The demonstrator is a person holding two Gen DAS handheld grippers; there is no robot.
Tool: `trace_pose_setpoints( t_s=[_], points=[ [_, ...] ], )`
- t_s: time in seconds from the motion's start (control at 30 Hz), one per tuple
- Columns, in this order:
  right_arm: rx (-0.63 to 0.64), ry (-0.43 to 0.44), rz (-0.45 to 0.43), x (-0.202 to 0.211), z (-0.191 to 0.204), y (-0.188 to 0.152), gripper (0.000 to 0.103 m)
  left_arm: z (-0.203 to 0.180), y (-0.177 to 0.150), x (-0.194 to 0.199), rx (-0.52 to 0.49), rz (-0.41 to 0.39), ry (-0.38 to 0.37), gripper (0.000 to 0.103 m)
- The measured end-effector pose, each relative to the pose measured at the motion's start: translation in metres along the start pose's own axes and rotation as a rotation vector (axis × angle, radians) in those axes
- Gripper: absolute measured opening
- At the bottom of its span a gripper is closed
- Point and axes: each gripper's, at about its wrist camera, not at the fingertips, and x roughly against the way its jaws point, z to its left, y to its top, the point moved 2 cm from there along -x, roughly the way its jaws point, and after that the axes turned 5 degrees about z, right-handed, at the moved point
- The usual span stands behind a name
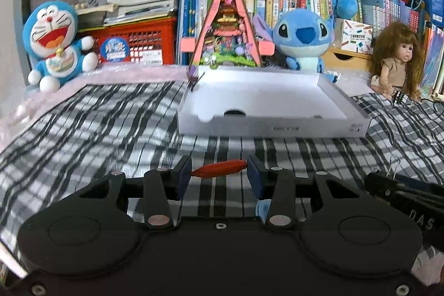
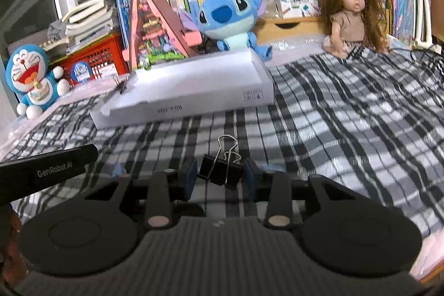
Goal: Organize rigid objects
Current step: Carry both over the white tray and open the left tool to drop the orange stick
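Left gripper [image 1: 219, 174] clamping red sausage-shaped piece [image 1: 219, 167], right gripper [image 2: 220, 176] clamping binder clip [image 2: 221, 168]; next, probably carrying both to white box [image 1: 305, 126].

**Work surface and the items resting on it**

A black-and-white plaid cloth [image 1: 111, 115] covers the surface. On it lies a shallow white box [image 1: 273, 113], open side up. Along the far edge sit a Doraemon plush [image 1: 55, 46], a Stitch plush [image 1: 302, 39] and a long-haired doll [image 2: 351, 15].
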Motion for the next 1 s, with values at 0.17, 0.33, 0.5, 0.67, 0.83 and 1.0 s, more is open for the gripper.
trace_pose_setpoints(
  t_s=[0.17,0.33,0.5,0.67,0.83,1.0],
  points=[
    [0.009,0.02,-0.026,-0.003,-0.002,0.033,0.041,0.006,0.034,-0.012,0.003,0.019,-0.024,0.041],
    [0.006,0.038,-0.023,-0.018,-0.01,0.074,0.041,0.007,0.073,-0.031,-0.018,0.02,-0.041,0.041],
    [-0.005,0.081,0.038,-0.052,-0.02,0.112,0.041,0.007,0.107,-0.067,-0.009,0.095,-0.082,0.041],
    [-0.005,0.11,0.122,-0.091,-0.021,0.134,0.041,0.003,0.127,-0.109,0.0,0.137,-0.111,0.041],
    [-0.024,0.133,0.23,-0.13,-0.018,0.145,0.042,0.002,0.13,-0.152,0.032,0.195,-0.091,0.041],
    [-0.009,0.103,0.28,-0.157,-0.013,0.143,0.042,-0.003,0.126,-0.174,0.014,0.222,-0.066,0.041]
  ],
)
